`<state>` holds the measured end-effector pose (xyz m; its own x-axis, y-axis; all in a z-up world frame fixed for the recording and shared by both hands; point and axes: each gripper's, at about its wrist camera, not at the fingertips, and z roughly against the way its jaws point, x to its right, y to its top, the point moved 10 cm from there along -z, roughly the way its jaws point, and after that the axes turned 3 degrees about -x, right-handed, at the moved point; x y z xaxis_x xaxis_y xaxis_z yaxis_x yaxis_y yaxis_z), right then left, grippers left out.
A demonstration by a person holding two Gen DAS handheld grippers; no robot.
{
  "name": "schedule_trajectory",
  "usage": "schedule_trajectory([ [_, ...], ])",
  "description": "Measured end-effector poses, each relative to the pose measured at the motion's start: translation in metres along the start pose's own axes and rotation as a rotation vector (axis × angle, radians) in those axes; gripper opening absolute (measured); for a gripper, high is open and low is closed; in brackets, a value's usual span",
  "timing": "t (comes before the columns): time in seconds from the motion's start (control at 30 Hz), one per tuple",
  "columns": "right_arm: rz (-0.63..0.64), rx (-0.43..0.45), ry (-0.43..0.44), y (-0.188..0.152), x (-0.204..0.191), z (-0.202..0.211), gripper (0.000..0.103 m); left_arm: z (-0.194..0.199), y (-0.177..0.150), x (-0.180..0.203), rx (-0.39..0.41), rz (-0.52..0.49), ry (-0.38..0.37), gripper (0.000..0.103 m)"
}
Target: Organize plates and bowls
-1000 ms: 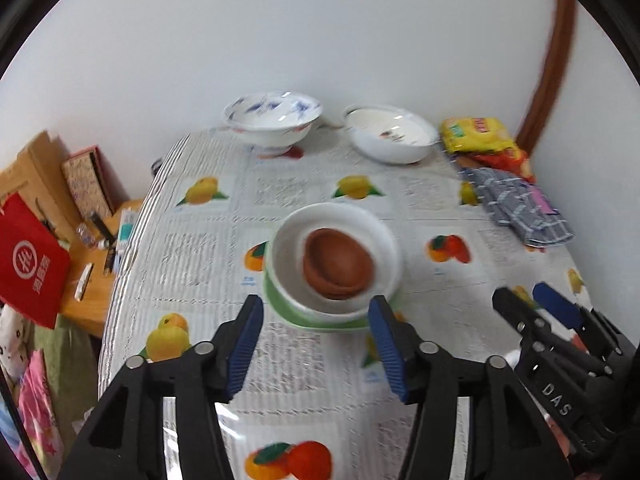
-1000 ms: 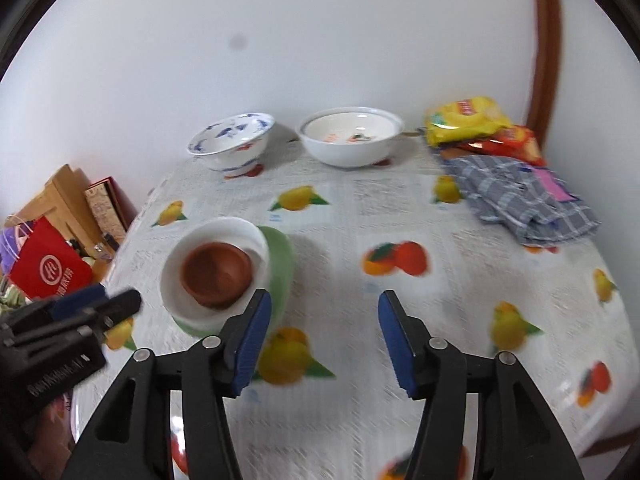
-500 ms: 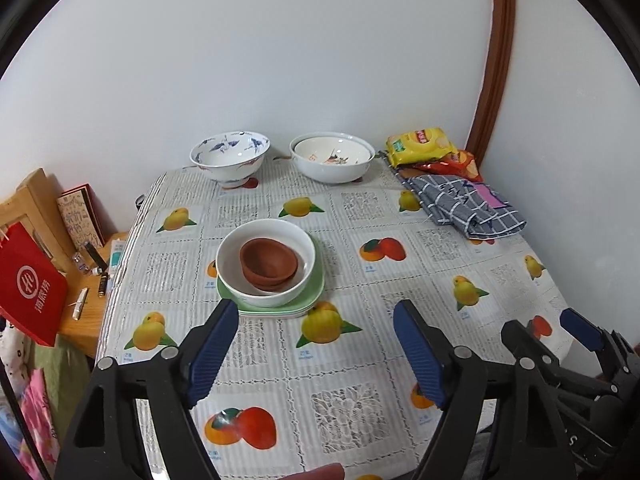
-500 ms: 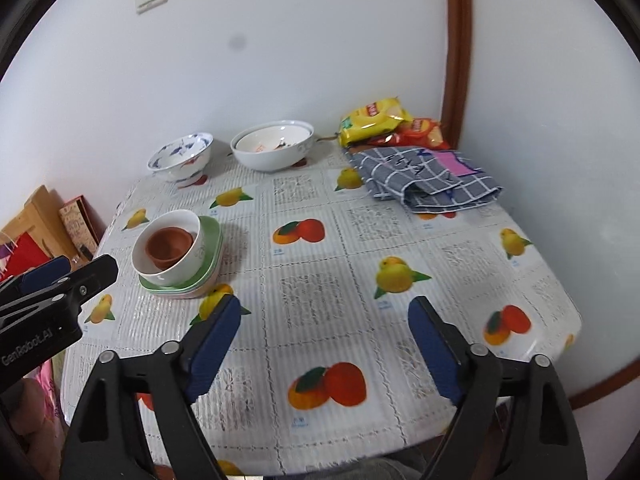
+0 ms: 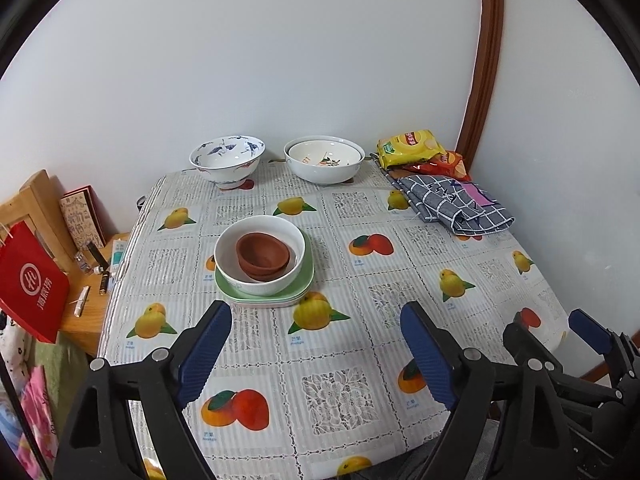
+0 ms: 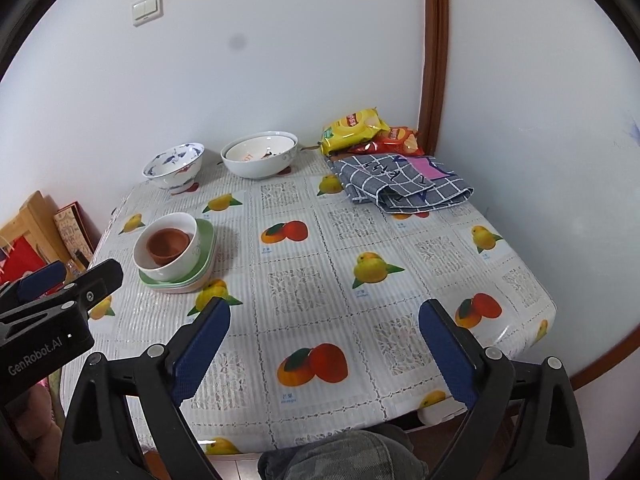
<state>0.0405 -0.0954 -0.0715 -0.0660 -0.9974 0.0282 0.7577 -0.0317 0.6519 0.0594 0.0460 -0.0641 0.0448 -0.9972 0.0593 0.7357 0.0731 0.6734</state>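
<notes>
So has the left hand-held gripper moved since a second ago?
Yes. The left hand-held gripper has pulled back and up from the white bowl, which now sits well beyond its fingertips; both grippers are open and empty.

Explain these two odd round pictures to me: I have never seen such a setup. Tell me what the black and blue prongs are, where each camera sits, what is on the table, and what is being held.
No robot here: a person holds a clamp-like tool in each hand, each carrying a fisheye camera looking along its two fingers. One picture comes from the left tool, the other from the right tool. Both are open and hold nothing. On the fruit-print tablecloth sits a stack: green plates, a white bowl, brown bowls inside. At the wall stand a blue-patterned bowl and a large white bowl, beside snack bags and a checked cloth.
</notes>
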Motion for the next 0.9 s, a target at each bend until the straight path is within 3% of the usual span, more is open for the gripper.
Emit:
schedule_trajectory([
  [0.9, -0.027, 0.021, -0.016, -0.003, 0.010, 0.016, 0.095, 0.007, -0.002, 0.005, 0.004, -0.001, -0.003, 0.086],
])
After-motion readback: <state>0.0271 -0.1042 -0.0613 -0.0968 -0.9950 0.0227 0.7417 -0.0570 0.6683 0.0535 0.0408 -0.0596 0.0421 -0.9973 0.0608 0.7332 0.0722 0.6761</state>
